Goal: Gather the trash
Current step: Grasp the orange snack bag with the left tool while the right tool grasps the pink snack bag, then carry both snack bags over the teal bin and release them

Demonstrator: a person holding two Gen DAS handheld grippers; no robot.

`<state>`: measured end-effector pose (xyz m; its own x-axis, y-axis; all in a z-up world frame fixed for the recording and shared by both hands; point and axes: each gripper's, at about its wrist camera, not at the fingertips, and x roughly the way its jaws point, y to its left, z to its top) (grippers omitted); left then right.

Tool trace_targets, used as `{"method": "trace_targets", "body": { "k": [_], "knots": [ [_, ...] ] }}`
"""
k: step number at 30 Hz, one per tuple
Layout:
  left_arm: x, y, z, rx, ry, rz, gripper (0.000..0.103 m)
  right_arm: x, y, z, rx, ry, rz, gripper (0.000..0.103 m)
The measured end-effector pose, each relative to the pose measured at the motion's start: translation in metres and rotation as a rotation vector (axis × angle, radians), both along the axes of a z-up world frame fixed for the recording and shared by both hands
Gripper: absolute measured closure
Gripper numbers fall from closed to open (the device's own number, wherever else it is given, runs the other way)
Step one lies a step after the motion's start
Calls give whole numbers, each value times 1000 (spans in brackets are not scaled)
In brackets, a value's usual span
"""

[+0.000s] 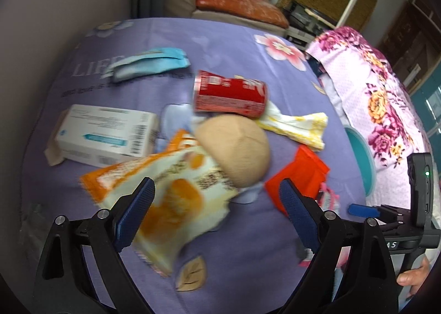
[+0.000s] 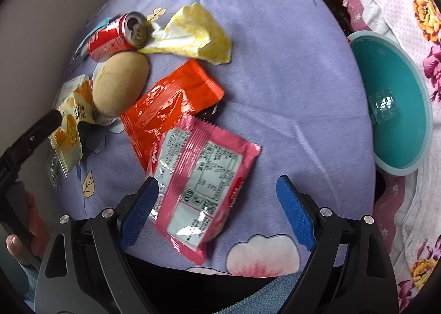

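Trash lies on a purple flowered cloth [image 2: 275, 71]. In the left wrist view my left gripper [image 1: 217, 203] stands open over a blurred orange-and-white snack wrapper [image 1: 171, 198], whose edge runs by the left pad. A tan round object [image 1: 237, 148], a red can [image 1: 230, 93] on its side, a yellow-white wrapper [image 1: 297, 126] and a red-orange wrapper [image 1: 300, 176] lie beyond. In the right wrist view my right gripper [image 2: 217, 203] is open above a pink wrapper [image 2: 204, 184], which lies flat between the fingers and partly on the red-orange wrapper [image 2: 168, 104].
A white carton [image 1: 104, 135] and a light blue packet [image 1: 151, 63] lie at the far left of the cloth. A teal bowl [image 2: 399, 143] holding a clear plastic piece [image 2: 384, 106] sits at the right, beside pink floral fabric [image 2: 413, 11]. A sofa [image 1: 239, 2] stands behind.
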<state>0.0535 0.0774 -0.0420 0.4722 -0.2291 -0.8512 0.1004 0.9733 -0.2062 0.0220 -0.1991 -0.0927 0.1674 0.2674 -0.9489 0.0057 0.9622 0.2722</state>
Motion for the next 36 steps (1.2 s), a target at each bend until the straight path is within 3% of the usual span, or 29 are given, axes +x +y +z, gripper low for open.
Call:
{"method": "trace_targets", "body": {
  "k": [7,17,20,23,25,26,27,36],
  "knots": [
    [-1,59,-27,-24,59,124,11,-4,15,-12,-42,16,-6,19],
    [-4,64,-53,-17,101,137,11,-9,31,-14,-114,-34,26,18],
    [-7,58,-58,9,85,125,10,-13,38,-10,-143,-76,62,41],
    [-11,50,-58,-9,76,98,11,-14,38,-8,-115,-73,78,49],
    [-12,43,-56,-8,65,79,29,-15,37,-7,-98,-74,84,58],
    [-14,38,-56,4,64,64,50,-16,36,-6,-86,-74,87,59],
    [-16,34,-55,31,54,60,59,-15,38,-5,-82,-75,90,61],
    [-31,23,-36,35,3,52,74,-19,31,10,-48,-120,73,69]
  ]
}}
